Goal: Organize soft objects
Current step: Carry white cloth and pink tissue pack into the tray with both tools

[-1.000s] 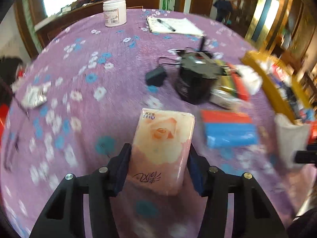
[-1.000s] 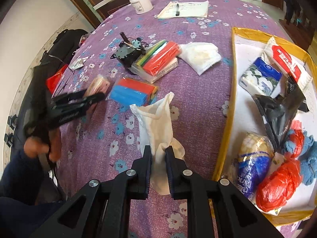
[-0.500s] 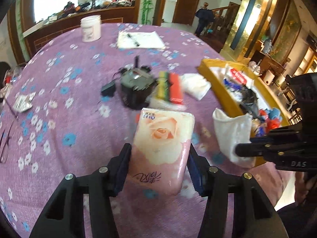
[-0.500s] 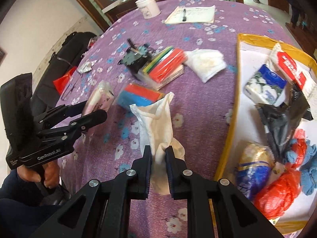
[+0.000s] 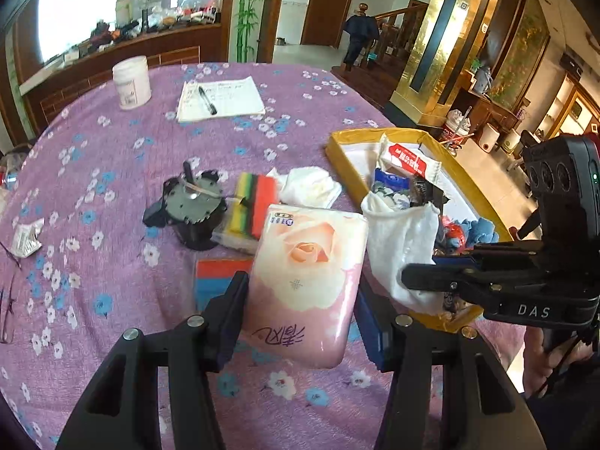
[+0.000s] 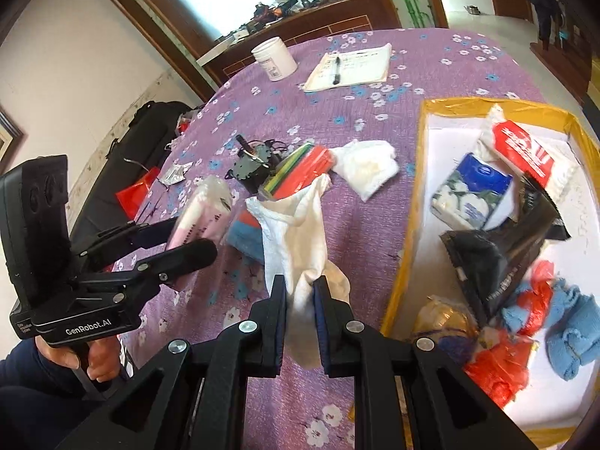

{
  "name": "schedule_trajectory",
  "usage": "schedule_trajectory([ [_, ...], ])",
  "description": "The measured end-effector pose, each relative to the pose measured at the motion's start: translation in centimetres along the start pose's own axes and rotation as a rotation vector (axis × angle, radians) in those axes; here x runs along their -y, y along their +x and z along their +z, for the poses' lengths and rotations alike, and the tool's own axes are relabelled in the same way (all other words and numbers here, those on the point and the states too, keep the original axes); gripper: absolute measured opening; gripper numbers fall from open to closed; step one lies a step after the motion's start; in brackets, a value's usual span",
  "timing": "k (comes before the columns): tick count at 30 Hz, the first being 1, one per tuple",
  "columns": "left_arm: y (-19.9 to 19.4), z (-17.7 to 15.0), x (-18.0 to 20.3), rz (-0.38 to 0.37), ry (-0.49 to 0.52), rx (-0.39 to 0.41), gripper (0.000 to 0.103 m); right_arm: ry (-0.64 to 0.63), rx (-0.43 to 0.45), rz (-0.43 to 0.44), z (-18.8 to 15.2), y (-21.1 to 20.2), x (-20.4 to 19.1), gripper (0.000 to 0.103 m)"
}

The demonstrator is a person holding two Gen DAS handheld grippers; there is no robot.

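A pink rose-printed soft tissue pack (image 5: 307, 277) is held aloft at six o'clock; a limp white sock (image 6: 296, 240) is pinched, its open cuff lying toward eleven o'clock.

Left gripper (image 5: 302, 296): angled downward, jaws clamped on a held item. Right gripper (image 6: 300, 292): angled downward, jaws pinched nearly together.

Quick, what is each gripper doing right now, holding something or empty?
Left gripper: closed on the pink tissue pack.
Right gripper: closed on the white sock.
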State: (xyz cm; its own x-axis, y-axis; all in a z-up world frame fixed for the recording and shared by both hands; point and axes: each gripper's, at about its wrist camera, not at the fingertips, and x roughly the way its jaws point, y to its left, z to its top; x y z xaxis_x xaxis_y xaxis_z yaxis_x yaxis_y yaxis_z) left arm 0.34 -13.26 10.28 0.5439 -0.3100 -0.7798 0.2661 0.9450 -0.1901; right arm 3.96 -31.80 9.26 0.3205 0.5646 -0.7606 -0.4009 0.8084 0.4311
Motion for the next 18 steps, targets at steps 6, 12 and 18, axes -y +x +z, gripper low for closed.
schedule_trajectory([
  [6, 0.8, 0.3, 1.9, -0.037, 0.003, -0.005, 0.053, 0.036, 0.004, -0.023, -0.2, -1.2, 1.8, 0.016],
  [12, 1.8, 1.8, 4.0, -0.071, 0.016, -0.005, 0.053, 0.071, 0.029, -0.041, -0.2, -2.9, 4.0, 0.016],
  [18, 3.8, 3.8, 7.0, -0.098, 0.05, -0.01, 0.053, 0.141, 0.069, -0.066, 0.3, -5.2, 7.7, 0.016],
])
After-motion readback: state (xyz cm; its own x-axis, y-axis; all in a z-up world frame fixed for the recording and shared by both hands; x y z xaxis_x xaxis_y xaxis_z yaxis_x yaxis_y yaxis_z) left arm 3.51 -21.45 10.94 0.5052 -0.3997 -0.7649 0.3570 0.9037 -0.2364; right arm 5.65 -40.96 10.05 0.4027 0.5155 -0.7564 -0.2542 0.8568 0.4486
